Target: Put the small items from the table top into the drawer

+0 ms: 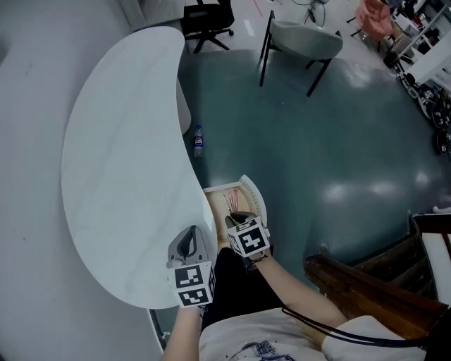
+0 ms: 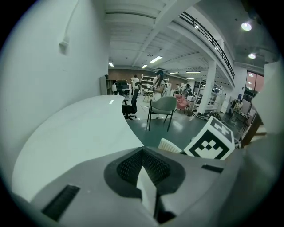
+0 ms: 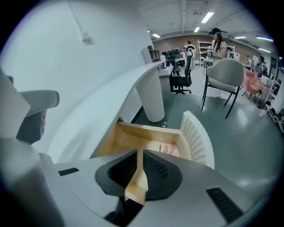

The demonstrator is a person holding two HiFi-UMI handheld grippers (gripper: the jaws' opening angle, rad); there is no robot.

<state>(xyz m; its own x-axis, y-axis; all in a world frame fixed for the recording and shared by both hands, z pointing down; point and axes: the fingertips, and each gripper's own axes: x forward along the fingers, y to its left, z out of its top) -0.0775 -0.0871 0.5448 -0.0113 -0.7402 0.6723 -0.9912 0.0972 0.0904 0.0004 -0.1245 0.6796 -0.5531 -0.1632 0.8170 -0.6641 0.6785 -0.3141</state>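
The wooden drawer (image 1: 218, 211) stands pulled out from under the white table (image 1: 120, 176), its ribbed white front (image 1: 254, 196) toward the floor. Inside lie pink and red small items (image 1: 231, 202), also seen as pink pieces (image 3: 169, 150) beside a thin dark stick (image 3: 160, 147) in the right gripper view. My right gripper (image 1: 238, 218) hangs above the drawer's near end, its jaws shut and bare (image 3: 141, 152). My left gripper (image 1: 189, 238) is over the table's near edge, shut with nothing in it (image 2: 143, 154). I see no small items on the table top.
A small bottle (image 1: 199, 141) stands on the dark floor by the table's white leg (image 3: 151, 95). A grey chair (image 1: 303, 41) and a black office chair (image 1: 208, 20) stand farther off. A dark wooden bench (image 1: 366, 289) is at the right.
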